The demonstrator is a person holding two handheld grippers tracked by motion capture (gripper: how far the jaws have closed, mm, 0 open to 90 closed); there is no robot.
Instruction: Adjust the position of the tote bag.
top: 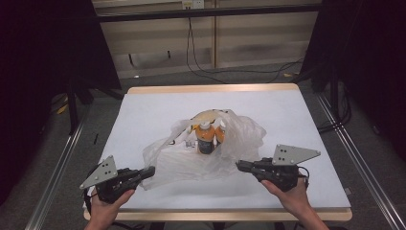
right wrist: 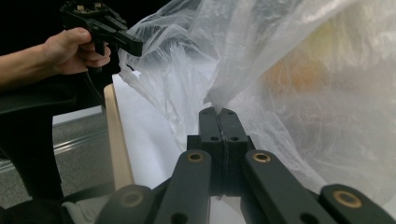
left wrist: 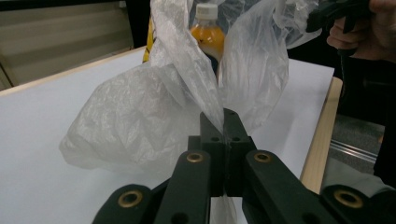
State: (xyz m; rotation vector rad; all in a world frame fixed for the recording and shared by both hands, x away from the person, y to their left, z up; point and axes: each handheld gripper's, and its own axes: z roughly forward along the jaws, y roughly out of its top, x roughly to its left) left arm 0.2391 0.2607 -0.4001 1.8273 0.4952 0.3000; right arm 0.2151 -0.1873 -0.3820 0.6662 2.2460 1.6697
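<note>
High view: left gripper (top: 149, 170) and right gripper (top: 241, 165) each clamp an edge of the bag (top: 191, 158) mid-desk (top: 143, 110); left gripper view: jaws pinched on film; right gripper view: same.

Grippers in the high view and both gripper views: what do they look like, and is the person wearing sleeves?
Each handheld tool, left claw and right claw, is matte black plastic with a grey three-cornered plate on top, dotted with small holes. Up close, the left claw and right claw show flat black jaws on linkage arms with brass-coloured pivot rings. A black cable trails from the right one. No sleeves cover the forearms.
</note>
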